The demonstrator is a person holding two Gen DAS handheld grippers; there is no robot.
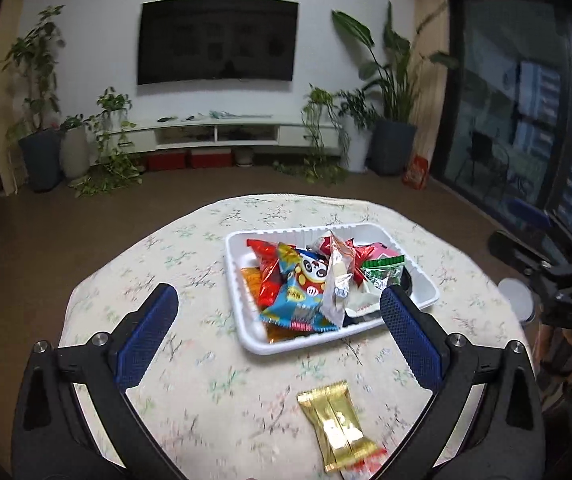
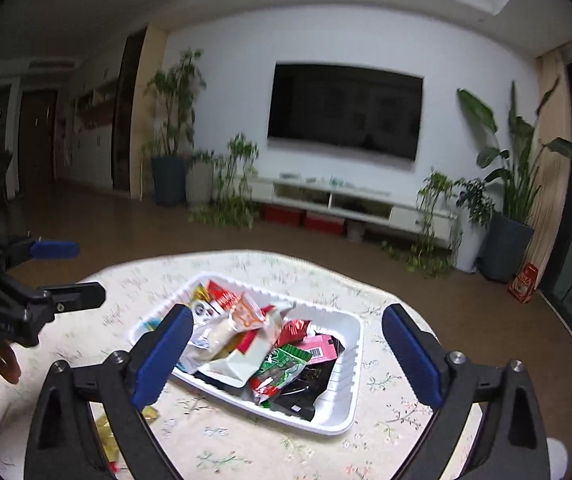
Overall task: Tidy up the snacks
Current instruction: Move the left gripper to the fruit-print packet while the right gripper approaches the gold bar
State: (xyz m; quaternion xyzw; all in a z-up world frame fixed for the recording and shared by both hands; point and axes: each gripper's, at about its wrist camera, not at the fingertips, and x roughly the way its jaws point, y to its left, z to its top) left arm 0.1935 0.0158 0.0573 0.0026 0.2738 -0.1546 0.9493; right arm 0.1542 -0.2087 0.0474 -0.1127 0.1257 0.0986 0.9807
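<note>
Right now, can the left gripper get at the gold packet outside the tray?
Probably yes: the gold packet lies alone on the tablecloth, with the left gripper open above it.

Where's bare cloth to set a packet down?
Free: tablecloth left of the tray, and the strip between tray and gold packet. Right of the tray is bare in the right wrist view. Crowded: the tray, heaped with snacks.

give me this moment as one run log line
left gripper: open, empty | right gripper: open, empty | white plastic tray: filled with mixed snack packets | gold foil snack packet: on floral tablecloth, outside tray
</note>
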